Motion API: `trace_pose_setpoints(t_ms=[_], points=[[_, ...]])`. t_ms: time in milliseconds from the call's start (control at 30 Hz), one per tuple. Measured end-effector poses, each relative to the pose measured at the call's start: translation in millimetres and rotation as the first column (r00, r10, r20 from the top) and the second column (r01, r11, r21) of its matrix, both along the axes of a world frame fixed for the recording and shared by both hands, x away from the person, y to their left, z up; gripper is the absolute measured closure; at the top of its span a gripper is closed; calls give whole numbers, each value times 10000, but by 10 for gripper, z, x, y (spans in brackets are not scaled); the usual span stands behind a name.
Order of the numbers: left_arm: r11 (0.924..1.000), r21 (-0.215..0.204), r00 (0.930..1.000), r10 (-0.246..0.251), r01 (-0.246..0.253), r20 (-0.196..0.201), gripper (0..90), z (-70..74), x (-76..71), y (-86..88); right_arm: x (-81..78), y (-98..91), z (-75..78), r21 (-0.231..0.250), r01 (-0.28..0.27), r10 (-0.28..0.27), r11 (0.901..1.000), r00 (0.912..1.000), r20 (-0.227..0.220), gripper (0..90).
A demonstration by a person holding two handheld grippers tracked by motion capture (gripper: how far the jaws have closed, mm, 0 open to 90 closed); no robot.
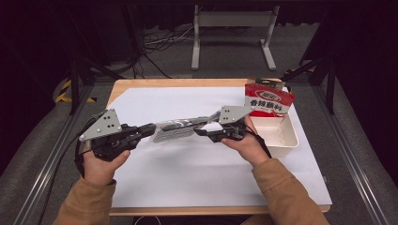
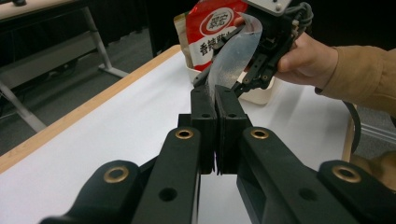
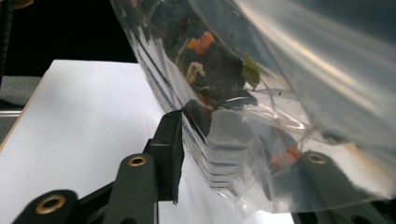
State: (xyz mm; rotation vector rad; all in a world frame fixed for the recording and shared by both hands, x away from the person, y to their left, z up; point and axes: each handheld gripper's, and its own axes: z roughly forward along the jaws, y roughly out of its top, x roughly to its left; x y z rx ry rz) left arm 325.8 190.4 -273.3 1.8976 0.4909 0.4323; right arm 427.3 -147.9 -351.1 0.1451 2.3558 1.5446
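Observation:
A clear zip bag [image 1: 176, 129] holding a few dark and orange scraps hangs stretched between my two grippers above the white sheet. My left gripper [image 1: 150, 129] is shut on the bag's left end, and in the left gripper view its jaws [image 2: 215, 98] meet on the thin plastic [image 2: 233, 51]. My right gripper [image 1: 202, 127] is at the other end. In the right gripper view the bag [image 3: 280, 70] lies between that gripper's [image 3: 233, 140] jaws, which stand apart. One jaw sits at the bag's ribbed edge and the other shows through the plastic.
A white bin [image 1: 286, 136] stands at the table's right side, with a red snack pouch [image 1: 268, 101] upright at its far end. A white sheet [image 1: 187, 164] covers the wooden table [image 1: 141, 83]. Beyond the table is a white frame [image 1: 232, 33].

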Motion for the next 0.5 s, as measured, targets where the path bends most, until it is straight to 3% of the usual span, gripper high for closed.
trace_pose_setpoints(t_ms=[500], points=[[9976,-690,10000,-27,21,-83,879,20,10,96,-123,-29,95,-330,-821,818,9961,9966,-112,655]])
